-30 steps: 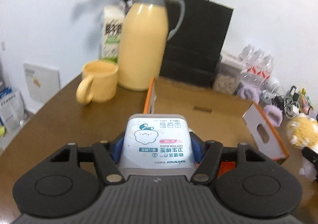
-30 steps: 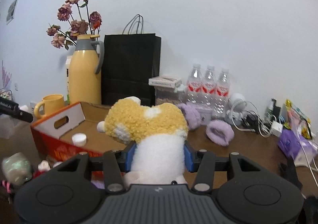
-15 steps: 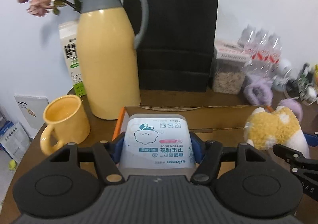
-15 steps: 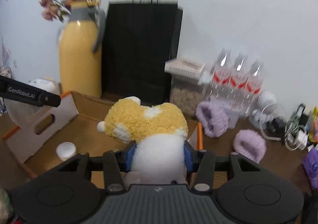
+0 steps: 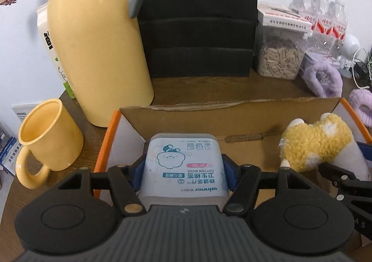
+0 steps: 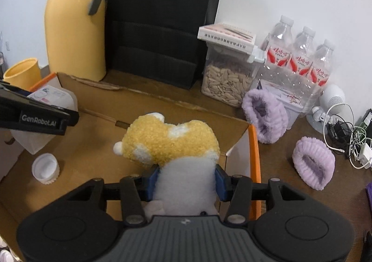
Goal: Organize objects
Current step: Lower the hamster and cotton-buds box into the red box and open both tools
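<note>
Left gripper [image 5: 183, 169] clamps the cotton bud box [image 5: 183, 166], long axis running forward. Right gripper [image 6: 186, 180] pinches the plush toy [image 6: 172, 143], head leaning left over the cardboard box [image 6: 93, 155]

My left gripper [image 5: 183, 169] holds the cotton bud box [image 5: 183, 169] over the left end of the cardboard box [image 5: 232, 108]. My right gripper [image 6: 184, 180] holds the soft toy [image 6: 172, 143] over its right end. The jug [image 5: 97, 45] and bag [image 5: 197, 18] stand behind, the mug [image 5: 48, 131] to the left
</note>
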`<state>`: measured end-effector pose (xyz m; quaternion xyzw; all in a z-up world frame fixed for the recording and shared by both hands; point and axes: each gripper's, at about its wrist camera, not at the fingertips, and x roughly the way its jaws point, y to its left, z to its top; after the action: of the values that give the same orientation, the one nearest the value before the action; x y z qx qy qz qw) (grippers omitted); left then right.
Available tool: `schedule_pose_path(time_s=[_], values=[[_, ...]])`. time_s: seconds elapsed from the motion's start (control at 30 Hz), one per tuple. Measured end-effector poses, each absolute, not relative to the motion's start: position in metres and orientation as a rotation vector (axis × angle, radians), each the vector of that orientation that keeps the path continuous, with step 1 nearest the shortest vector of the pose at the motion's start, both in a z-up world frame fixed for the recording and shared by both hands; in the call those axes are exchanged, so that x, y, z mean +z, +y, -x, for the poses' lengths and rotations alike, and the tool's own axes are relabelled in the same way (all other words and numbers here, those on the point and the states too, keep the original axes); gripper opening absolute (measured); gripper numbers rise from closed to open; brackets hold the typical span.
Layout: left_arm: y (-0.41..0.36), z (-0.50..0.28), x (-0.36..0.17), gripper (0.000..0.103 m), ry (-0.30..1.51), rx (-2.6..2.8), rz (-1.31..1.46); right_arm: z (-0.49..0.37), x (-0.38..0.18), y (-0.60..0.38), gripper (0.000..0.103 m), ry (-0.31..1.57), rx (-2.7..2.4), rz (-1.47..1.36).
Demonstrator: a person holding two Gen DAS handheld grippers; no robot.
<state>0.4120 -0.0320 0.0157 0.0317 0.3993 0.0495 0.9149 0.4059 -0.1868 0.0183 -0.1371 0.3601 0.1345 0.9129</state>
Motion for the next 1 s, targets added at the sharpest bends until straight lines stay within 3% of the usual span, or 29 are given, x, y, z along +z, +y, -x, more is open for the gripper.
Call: schedule_pose_path(time_s=[0.07,0.13,0.2,0.3,0.7,1.0], values=[[-0.031,-0.410,0.015,0.074,0.817,0.097,-0.066,-0.406,0.016,-0.187,0.052,0.750,0.276,0.288],[-0.030,-0.406,0.018,0.103,0.791,0.090,-0.063,-0.403,0.018,-0.187,0.067,0.741,0.283,0.288],[-0.029,-0.399,0.022,0.103,0.748,0.094,-0.059,-0.399,0.020,-0.188,0.095,0.716,0.279,0.288],[-0.027,-0.394,0.027,0.103,0.742,0.082,-0.043,-0.391,0.026,-0.190,0.103,0.680,0.284,0.264],[-0.017,-0.355,0.055,0.103,0.653,0.089,0.010,-0.359,0.049,-0.198,0.103,0.628,0.275,0.225],[0.000,-0.283,0.086,0.103,0.496,0.081,0.081,-0.290,0.079,-0.213,0.103,0.486,0.279,0.198]])
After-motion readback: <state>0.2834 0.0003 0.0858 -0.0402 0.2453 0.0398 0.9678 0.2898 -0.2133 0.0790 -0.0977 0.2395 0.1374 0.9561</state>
